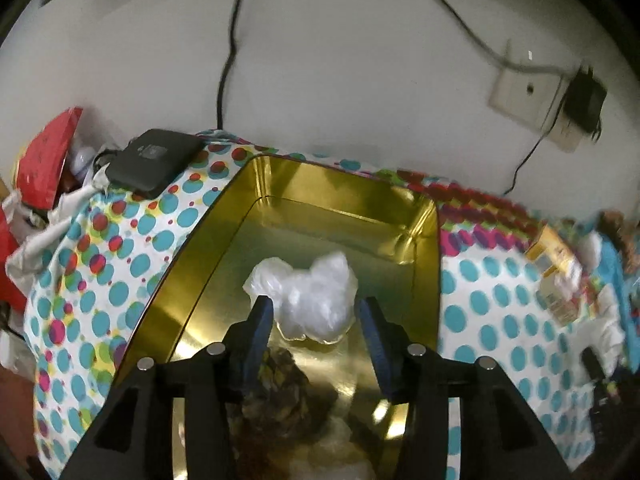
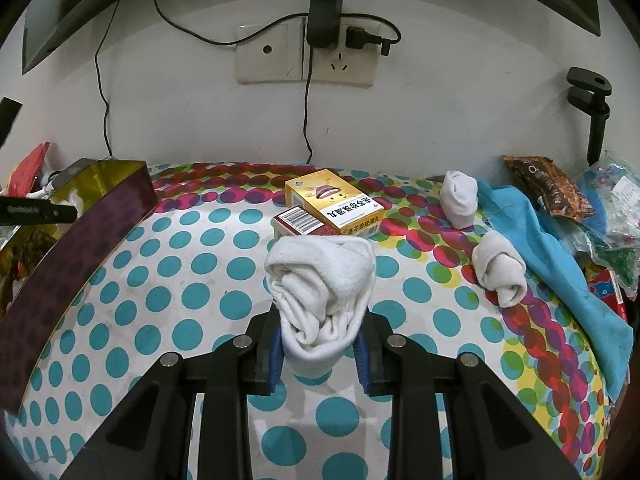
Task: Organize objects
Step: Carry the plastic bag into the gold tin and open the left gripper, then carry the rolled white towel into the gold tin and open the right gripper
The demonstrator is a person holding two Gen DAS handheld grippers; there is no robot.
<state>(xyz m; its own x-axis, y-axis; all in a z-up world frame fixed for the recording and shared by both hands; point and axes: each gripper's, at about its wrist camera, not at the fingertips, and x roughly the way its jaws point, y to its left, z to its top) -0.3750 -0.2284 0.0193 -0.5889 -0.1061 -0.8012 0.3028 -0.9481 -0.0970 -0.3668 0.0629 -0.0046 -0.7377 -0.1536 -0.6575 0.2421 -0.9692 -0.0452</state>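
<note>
socks are being gathered off the bench: the right gripper (image 2: 320, 354) is clamped on a rolled sock (image 2: 320, 288), held clear of the cloth, likely bound for the tin (image 2: 86, 232) at its far left. the left gripper (image 1: 316, 320) hangs inside the tin (image 1: 420, 248), jaws spread, gripping nothing, a plastic bag (image 1: 308, 296) lying between and just ahead of them.

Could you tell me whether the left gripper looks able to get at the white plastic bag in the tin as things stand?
Probably yes: the left gripper is open over the gold tin, its fingers flanking the white plastic bag, with nothing covering it.
</note>
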